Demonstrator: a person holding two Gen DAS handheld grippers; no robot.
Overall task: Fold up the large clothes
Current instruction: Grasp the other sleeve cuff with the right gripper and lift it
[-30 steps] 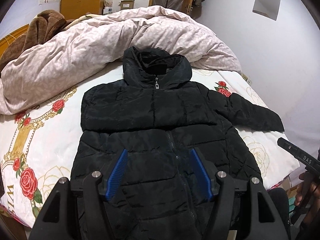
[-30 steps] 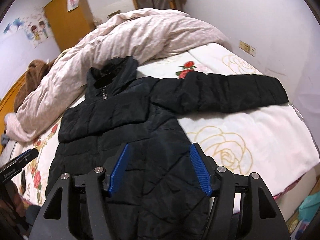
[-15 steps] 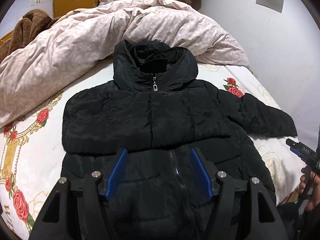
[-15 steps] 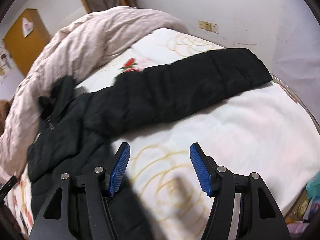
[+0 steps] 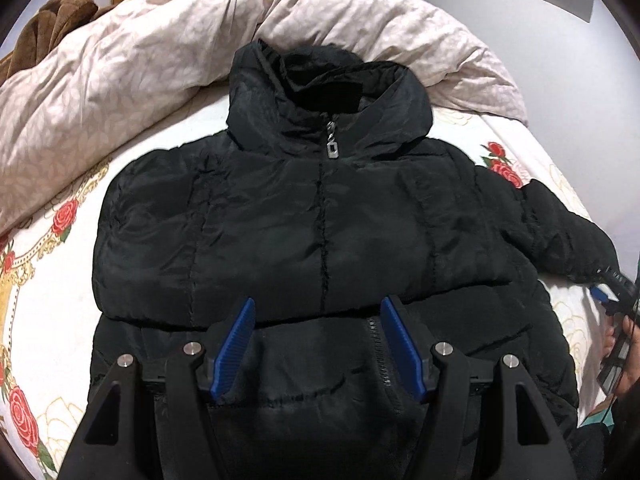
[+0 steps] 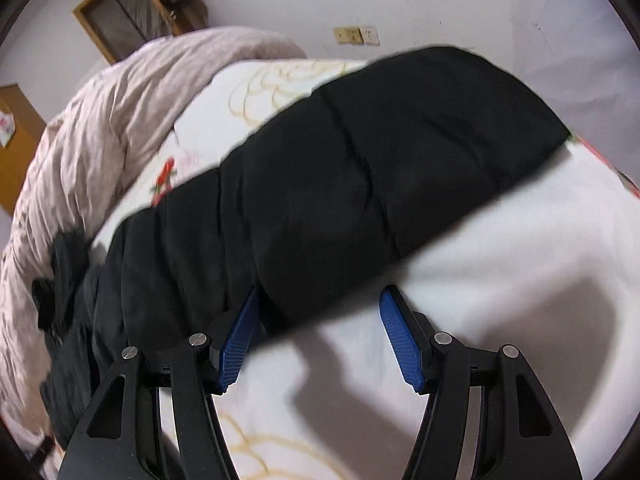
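Note:
A black hooded puffer jacket [image 5: 320,240] lies front up on the bed, zipped, hood toward the duvet. One sleeve lies folded across its chest; the other sleeve [image 6: 380,172] stretches out to the right over the sheet. My left gripper [image 5: 318,312] is open and empty above the jacket's lower front. My right gripper [image 6: 318,304] is open and empty just above the near edge of the outstretched sleeve; it also shows at the right edge of the left wrist view [image 5: 612,292], by the sleeve's cuff.
A white bed sheet [image 6: 500,280] with red roses covers the bed. A crumpled pink duvet [image 5: 120,60] is piled behind the jacket. A brown plush blanket [image 5: 48,28] lies at the far left. A white wall [image 6: 440,0] with sockets runs close along the bed's right side.
My right gripper has moved right and down toward the outstretched sleeve, which now fills its view. My left gripper has moved forward over the jacket toward the chest.

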